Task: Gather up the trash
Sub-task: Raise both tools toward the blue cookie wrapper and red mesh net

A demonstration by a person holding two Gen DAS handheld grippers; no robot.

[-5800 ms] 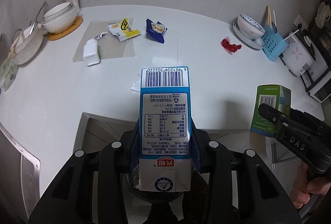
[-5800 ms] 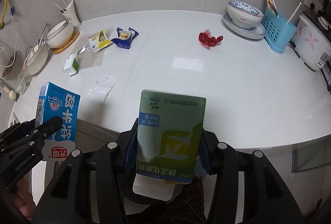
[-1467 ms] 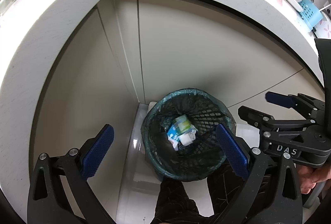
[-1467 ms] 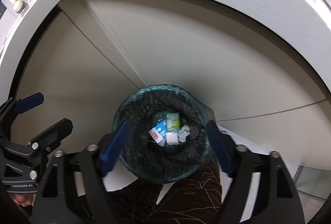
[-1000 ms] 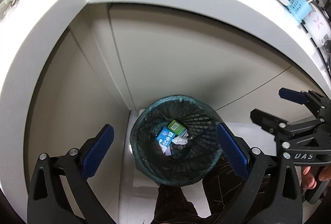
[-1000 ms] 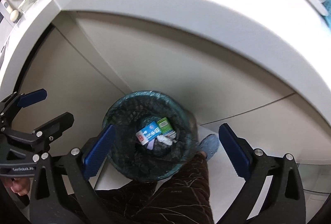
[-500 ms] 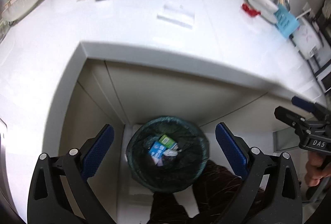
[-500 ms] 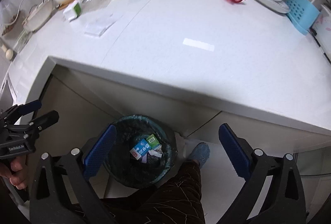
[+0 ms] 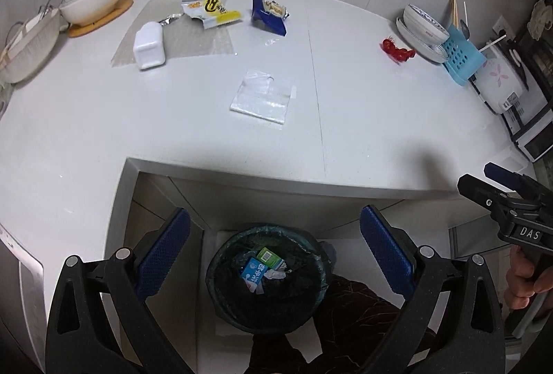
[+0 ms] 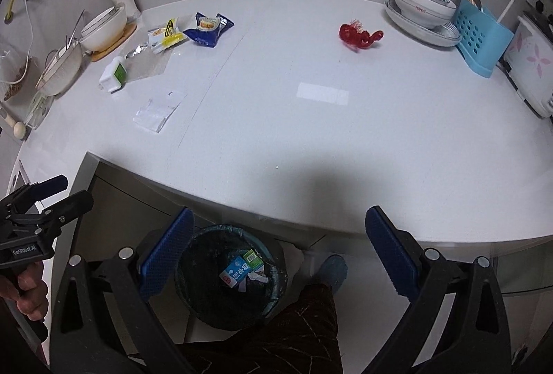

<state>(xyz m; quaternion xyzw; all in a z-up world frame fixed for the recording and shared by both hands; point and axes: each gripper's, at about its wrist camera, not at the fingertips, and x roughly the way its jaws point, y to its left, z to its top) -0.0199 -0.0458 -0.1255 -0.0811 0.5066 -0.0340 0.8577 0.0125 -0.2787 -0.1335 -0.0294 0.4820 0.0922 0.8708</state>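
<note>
I hold both the left hand-held gripper (image 9: 274, 248) and right hand-held gripper (image 10: 276, 249) wide open, empty, above the bin (image 9: 224, 284) below the counter (image 9: 363, 139).

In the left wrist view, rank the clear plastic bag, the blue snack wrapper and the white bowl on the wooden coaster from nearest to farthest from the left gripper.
From the left gripper:
1. Clear plastic bag, mid-counter, just past the near edge.
2. Blue snack wrapper, farther back, near the centre.
3. White bowl, back-left corner on its wooden coaster.
</note>
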